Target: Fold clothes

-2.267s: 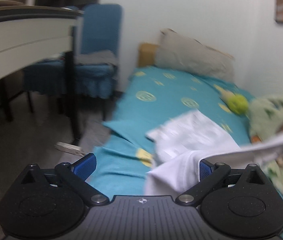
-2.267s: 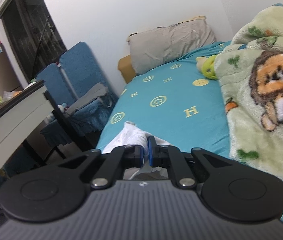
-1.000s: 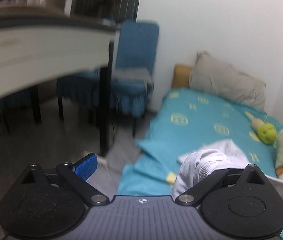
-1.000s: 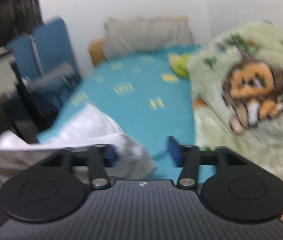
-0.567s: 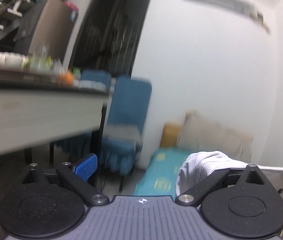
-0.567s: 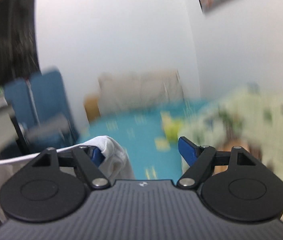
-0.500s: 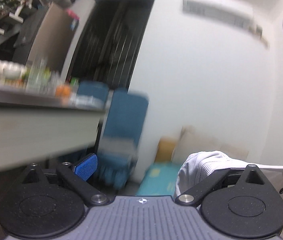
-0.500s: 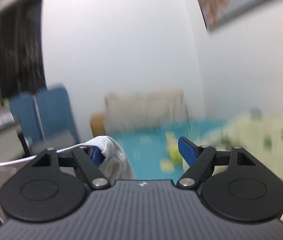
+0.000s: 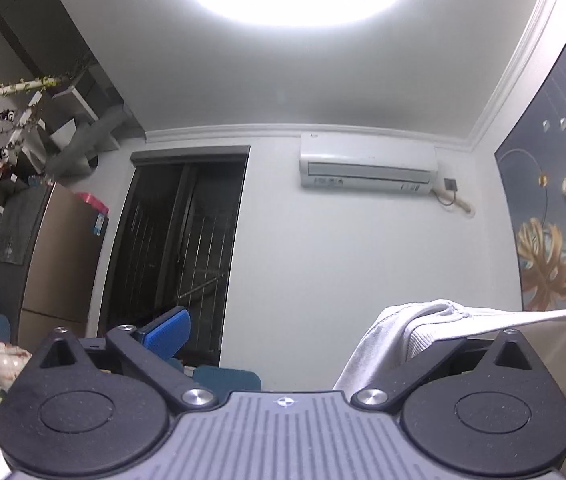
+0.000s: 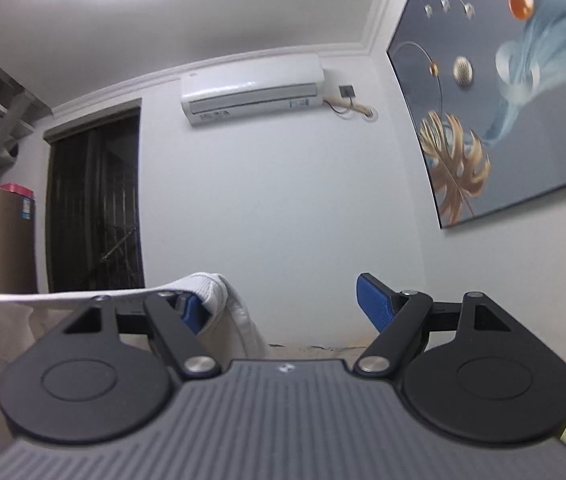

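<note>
A: Between the two grippers a white shirt (image 9: 411,332) is stretched, its top edge pulled taut. The room's upper wall fills both views.

B: How do the jaws stand?

A: The left gripper (image 9: 295,330) is spread wide. The shirt drapes over its right finger, and the left finger's blue pad (image 9: 165,332) is bare. Nothing is pinched there.

B: And the right gripper (image 10: 279,302)?

A: Also spread. The shirt (image 10: 219,300) hangs hooked over its left finger, and the other pad (image 10: 373,300) stands clear.

B: What lies behind?

A: An air conditioner (image 9: 367,170) high on the wall, a dark doorway (image 9: 179,248) to its left, and a painting (image 10: 503,92) on the right-hand wall.
</note>
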Available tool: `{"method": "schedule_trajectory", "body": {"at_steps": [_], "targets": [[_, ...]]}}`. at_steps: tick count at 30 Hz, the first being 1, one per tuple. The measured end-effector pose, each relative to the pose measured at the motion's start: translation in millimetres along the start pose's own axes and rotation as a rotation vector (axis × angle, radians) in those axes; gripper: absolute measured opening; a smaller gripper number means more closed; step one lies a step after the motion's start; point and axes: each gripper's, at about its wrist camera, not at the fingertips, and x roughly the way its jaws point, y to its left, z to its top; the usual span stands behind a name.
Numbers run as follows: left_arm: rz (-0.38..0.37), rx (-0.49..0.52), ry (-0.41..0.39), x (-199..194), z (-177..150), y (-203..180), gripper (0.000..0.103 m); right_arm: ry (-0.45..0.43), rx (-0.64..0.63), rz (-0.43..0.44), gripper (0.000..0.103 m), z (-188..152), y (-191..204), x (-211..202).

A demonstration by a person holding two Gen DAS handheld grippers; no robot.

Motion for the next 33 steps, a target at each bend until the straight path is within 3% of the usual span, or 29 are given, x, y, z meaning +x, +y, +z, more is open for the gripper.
{"method": "schedule_trajectory", "body": {"at_steps": [4,8,11,15,20,25,28,33], "targets": [[-0.014,-0.011,0.024,-20.2,29.6,-1.4,0.103,-0.027,-0.096,-0.002,0.078,23.8,12.0,-28.0],[-0.031,-0.015,0.059,-18.9,29.8,-2.8,0.103,-0.014,-0.141,-0.006,0.078,31.9,14.2,-29.2],[-0.046,-0.042,0.126,9.4,5.3,-0.3,0.103,0.021,-0.169,-0.026,0.078,22.4,11.1,-8.5],[-0.043,-0.018,0.202,62.2,-55.3,-7.0,0.103,0.105,-0.183,-0.043,0.078,-16.5,0.2,42.8],[-0.036,0.023,0.306,149.2,-154.1,-17.5,0.103,0.250,-0.189,-0.071,0.078,-94.8,-17.5,142.0],[-0.008,0.000,0.416,250.5,-271.5,-23.3,0.103,0.383,-0.167,-0.107,0.077,-186.5,-29.2,259.1],[-0.008,0.017,0.485,312.9,-356.8,-32.3,0.103,0.461,-0.153,-0.141,0.077,-256.7,-39.9,331.1],[-0.020,0.077,0.612,404.3,-529.7,-49.7,0.103,0.579,-0.186,-0.179,0.077,-399.4,-64.2,446.3]]}}
